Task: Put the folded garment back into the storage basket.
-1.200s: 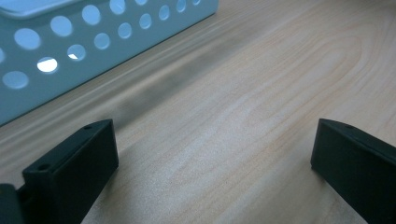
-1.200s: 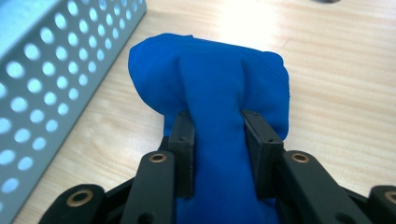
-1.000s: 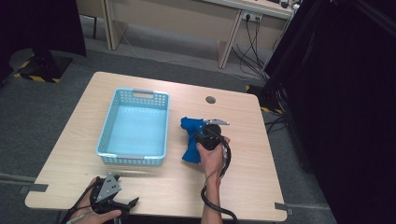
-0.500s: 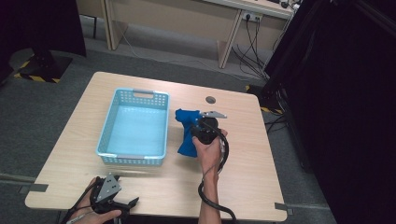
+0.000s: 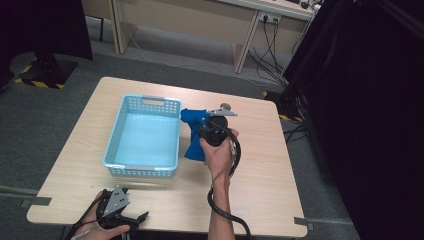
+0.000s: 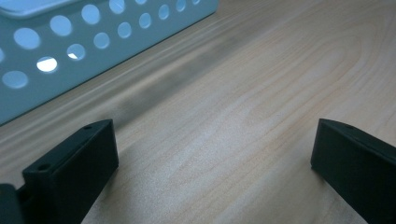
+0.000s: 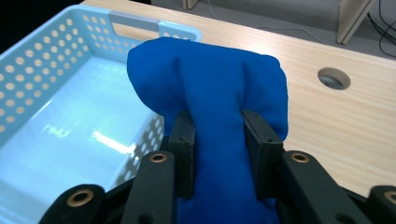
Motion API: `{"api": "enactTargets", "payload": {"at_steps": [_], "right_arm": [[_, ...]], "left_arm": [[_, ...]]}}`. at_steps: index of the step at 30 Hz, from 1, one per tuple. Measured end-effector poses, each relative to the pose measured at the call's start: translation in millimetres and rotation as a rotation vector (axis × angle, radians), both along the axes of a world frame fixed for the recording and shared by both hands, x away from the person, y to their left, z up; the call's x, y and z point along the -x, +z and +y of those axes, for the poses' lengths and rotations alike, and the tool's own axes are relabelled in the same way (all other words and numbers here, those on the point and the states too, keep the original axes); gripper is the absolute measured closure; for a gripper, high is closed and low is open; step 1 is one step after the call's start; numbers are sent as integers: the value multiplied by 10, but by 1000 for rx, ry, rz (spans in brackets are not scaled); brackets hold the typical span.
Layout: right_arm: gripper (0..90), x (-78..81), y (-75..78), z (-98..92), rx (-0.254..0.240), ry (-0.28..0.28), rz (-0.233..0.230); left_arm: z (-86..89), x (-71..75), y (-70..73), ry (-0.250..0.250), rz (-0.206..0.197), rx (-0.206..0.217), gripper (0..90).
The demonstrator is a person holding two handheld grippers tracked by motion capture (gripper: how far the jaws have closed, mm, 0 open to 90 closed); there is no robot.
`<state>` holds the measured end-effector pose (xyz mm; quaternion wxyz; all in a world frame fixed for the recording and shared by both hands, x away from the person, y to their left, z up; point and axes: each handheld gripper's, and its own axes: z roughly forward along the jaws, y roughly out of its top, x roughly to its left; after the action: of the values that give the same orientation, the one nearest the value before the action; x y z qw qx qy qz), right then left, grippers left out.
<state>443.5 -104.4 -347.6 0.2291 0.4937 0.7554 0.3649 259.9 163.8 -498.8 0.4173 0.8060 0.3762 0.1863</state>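
Soft blue cloth bag [image 7: 219, 93], plump and creased, pinched between the black jaws of the right gripper [image 7: 218, 144] just beside the right wall of the pale blue perforated plastic basket [image 5: 144, 102], lifted above the light wood-grain worktop [image 5: 270, 165]. Left gripper [image 6: 212, 154] low at the near edge, jaws wide apart over bare wood.

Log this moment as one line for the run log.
right gripper: shut on blue cloth, beside basket | left gripper: open, idle on table | basket: empty
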Motion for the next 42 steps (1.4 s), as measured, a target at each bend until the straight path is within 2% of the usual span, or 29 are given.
{"api": "enactTargets", "payload": {"at_steps": [11,28,39,42], "right_arm": [[684,-35,122,273,11,63,-10],[683,-53,217,578,4,110,-5],[682,-91,208,699,-5,133,3],[681,-104,201,737,-24,148,13]], "left_arm": [[-1,0,1,1,0,0,0],[2,1,-1,-1,0,1,0],[2,1,-1,-1,0,1,0],[3,1,-1,-2,0,1,0]]}}
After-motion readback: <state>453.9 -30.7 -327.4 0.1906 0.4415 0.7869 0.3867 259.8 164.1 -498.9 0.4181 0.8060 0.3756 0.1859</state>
